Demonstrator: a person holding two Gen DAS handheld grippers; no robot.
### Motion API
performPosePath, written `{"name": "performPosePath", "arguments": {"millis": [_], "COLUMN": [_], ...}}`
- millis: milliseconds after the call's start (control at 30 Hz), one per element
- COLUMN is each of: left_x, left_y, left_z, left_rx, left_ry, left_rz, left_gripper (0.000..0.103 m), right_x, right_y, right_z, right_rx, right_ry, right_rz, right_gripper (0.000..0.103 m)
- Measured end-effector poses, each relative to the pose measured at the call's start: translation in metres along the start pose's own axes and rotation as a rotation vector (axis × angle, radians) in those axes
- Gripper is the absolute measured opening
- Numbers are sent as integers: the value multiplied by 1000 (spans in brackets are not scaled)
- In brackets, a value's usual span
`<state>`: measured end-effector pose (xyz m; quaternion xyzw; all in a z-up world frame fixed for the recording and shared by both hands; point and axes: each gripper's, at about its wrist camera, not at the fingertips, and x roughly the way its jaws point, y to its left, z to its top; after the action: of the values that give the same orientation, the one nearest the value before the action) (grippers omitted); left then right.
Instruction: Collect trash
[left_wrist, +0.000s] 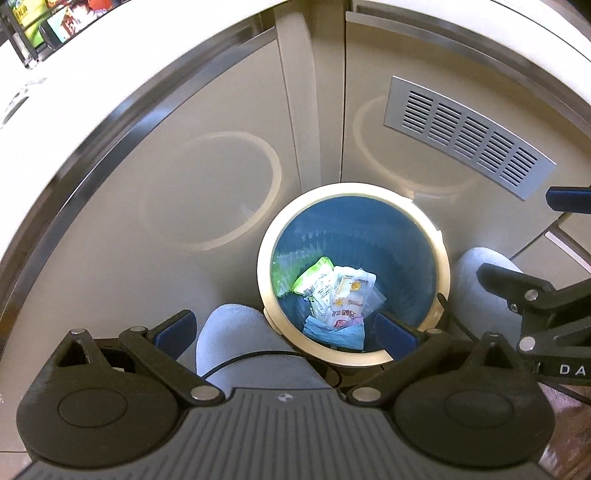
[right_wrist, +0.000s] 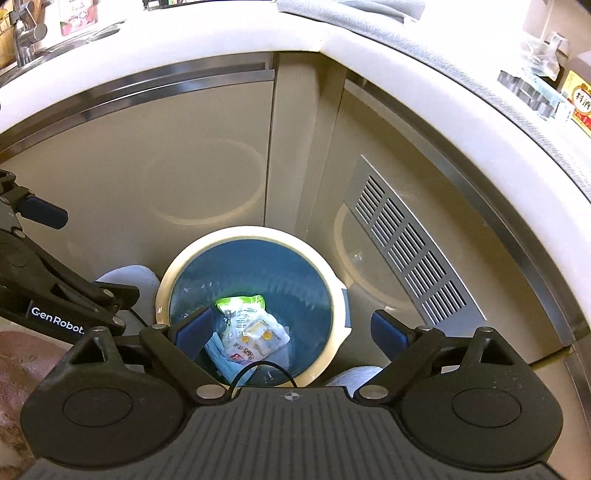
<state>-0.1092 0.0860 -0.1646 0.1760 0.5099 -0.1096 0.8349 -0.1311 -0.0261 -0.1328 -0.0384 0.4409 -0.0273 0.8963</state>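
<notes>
- Left hand-held gripper (left_wrist: 286, 326): jaws spread wide, nothing between the blue pads (left_wrist: 173, 328); it points steeply down, its right finger over the near rim of the bin.
- Grey-socked foot (left_wrist: 236, 343): on the floor just left of the bin, seen between the left gripper's fingers; a thin black cable (left_wrist: 258, 356) crosses it.
- Trash bin (left_wrist: 266, 240): round, cream-rimmed, lined with a blue bag (left_wrist: 369, 229), standing on the floor in the corner where two beige cabinet doors (left_wrist: 207, 129) meet.
- Trash (left_wrist: 340, 291): lying at the bottom of the bin, a green-edged wrapper, white printed packets, a pink-lettered pouch and a pale blue piece, heaped together and touching.
- Right hand-held gripper (right_wrist: 291, 332): jaws spread wide, empty; left pad over the bin mouth, right pad (right_wrist: 388, 334) just outside the rim.
- Second grey-socked foot (left_wrist: 484, 273): on the floor right of the bin, close against it.
- Metal vent grille (right_wrist: 410, 251): set in the right-hand cabinet door.
- Bench (right_wrist: 369, 48): white edge curving above the cabinets, carrying a tap (right_wrist: 26, 33) far left and boxed goods (right_wrist: 580, 103) far right.
</notes>
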Motion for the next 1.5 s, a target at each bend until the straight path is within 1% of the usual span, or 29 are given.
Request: {"name": "performPosePath", "arguments": {"millis": [167, 400, 1500], "left_x": [-2, -3, -7], "left_y": [0, 4, 1], "left_z": [-1, -2, -3], "left_rx": [2, -10, 14], "left_ry": [-10, -12, -22], "left_rz": [5, 3, 18], "left_gripper": [103, 103, 103], "right_x": [-1, -2, -2], "right_y": [0, 2, 3], "right_z": [0, 0, 0], "right_rx": [-7, -21, -21], "right_ry": [-9, -14, -14], "right_rz": [-4, -6, -7], "right_gripper": [96, 96, 96]}}
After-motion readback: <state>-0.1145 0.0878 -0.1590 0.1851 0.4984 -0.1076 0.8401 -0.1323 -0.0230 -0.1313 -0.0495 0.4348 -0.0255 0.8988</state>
